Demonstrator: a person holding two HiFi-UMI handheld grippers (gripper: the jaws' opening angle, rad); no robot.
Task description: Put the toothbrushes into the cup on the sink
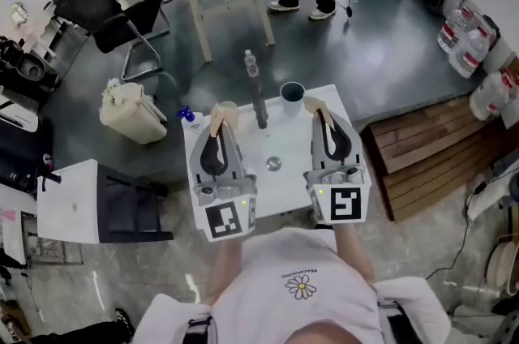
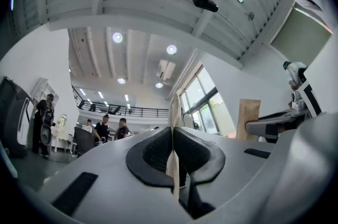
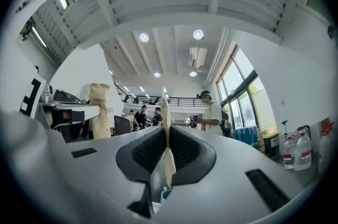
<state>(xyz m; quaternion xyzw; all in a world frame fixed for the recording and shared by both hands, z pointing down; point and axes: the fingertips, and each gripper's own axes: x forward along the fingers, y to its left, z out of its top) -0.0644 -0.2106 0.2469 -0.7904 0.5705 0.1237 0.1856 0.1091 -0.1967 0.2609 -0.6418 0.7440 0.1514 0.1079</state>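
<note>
Beige paper-wrapped toothbrush [image 1: 221, 118] pinched in the closed left gripper [image 1: 217, 131], second wrapped toothbrush [image 1: 314, 105] clamped in the closed right gripper [image 1: 319, 117], both held above the white sink counter [image 1: 285, 141], cup [image 1: 292, 94] stood beside the tap [image 1: 259, 104] at the back.

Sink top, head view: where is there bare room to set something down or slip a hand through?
Bare: the middle strip between the left tongs and right tongs, around the drain, up to the faucet. Crowded: the back edge, where faucet and cup stand close; both tongs cover the sides of the sink top.
</note>
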